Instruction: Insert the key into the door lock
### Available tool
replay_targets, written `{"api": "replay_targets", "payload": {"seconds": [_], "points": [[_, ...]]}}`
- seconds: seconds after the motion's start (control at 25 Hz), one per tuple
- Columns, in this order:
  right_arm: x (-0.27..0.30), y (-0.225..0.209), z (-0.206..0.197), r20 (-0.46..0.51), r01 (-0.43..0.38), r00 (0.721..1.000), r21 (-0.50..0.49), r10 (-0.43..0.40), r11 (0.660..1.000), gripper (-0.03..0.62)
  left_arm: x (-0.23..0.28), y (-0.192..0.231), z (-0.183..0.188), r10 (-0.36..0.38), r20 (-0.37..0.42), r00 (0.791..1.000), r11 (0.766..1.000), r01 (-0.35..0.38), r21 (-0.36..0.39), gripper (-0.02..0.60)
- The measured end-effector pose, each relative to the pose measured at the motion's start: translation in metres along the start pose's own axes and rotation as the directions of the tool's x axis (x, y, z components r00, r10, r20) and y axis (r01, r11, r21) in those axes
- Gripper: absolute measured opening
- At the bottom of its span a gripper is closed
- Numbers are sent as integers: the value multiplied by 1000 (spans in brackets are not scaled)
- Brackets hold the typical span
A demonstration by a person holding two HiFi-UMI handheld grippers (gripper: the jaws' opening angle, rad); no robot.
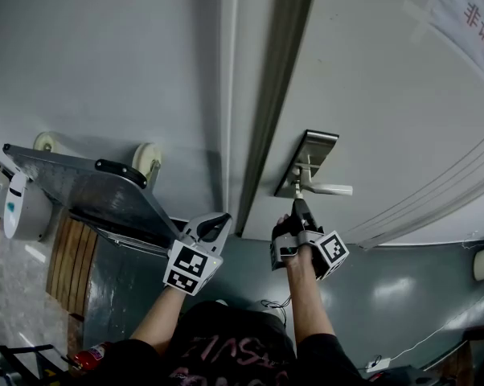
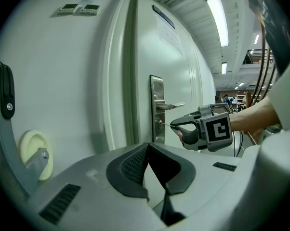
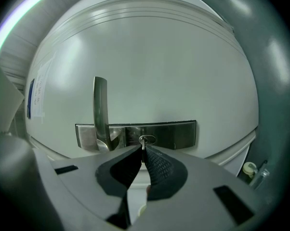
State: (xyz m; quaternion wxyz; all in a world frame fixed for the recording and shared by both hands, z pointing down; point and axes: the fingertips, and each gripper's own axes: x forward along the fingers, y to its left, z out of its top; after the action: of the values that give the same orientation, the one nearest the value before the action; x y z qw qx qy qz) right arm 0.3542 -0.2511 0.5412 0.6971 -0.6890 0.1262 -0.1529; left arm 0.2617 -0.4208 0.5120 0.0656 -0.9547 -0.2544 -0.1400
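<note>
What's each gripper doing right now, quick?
Left gripper: closed, empty.
Right gripper: closed on the small silver metal key, which is at the keyhole of the steel lock plate.

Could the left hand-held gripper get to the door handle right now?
Probably yes: the handle sticks out free above the right hand-held gripper at the lock, with open space between it and the left hand-held gripper.

Lock plate (image 1: pixel 306 163) on the door (image 1: pixel 387 95), just right of the door frame (image 1: pixel 270 95). Lever handle (image 1: pixel 332 189) on the lock plate, reaching right. Key (image 3: pixel 143 147) between the tips of the right gripper (image 1: pixel 299 201), at the keyhole (image 3: pixel 147 139) below the lever handle. Left gripper (image 1: pixel 220 219) left of the door frame, apart from the lock plate. Cart (image 1: pixel 89 185) farther left, tilted up by the wall (image 1: pixel 105 55).
</note>
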Motion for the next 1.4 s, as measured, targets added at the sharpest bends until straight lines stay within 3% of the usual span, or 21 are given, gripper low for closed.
{"api": "replay_targets", "payload": {"seconds": [1.4], "points": [[22,0,1,-64,5,998,2,-5,1000,83,-2,0,-6,66,-25,997,998,-67,-22,12]]}}
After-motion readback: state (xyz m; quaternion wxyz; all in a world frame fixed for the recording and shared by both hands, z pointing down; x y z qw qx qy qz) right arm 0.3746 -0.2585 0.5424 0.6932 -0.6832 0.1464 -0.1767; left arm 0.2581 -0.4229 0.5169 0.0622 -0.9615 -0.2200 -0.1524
